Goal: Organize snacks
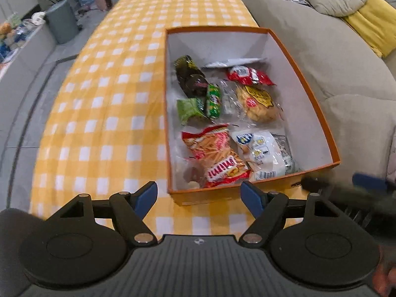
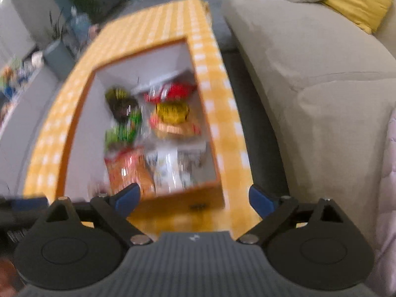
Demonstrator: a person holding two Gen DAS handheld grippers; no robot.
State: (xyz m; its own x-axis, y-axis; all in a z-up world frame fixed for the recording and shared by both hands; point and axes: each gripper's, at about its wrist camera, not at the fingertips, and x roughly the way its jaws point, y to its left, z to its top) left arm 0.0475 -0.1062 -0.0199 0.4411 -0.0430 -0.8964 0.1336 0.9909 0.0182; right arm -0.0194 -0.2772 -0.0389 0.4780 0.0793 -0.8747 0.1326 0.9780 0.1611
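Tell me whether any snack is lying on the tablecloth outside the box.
No: every snack, like the red fries bag, lies inside the box; the tablecloth shows none.

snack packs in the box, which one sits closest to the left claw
The red-and-orange pack of stick snacks, at the box's near end just beyond the open left claw. The green, dark and red packs lie farther back.

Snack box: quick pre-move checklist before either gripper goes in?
1. Left gripper open, empty: ok.
2. Right gripper open, empty: ok.
3. Orange box flat on the checked tablecloth, top open: ok.
4. Snacks inside the box, none on the cloth: ok.
5. Red fries bag nearest the left gripper, unobstructed: ok.
6. Right wrist view sharp enough to aim: not ok, motion blur.
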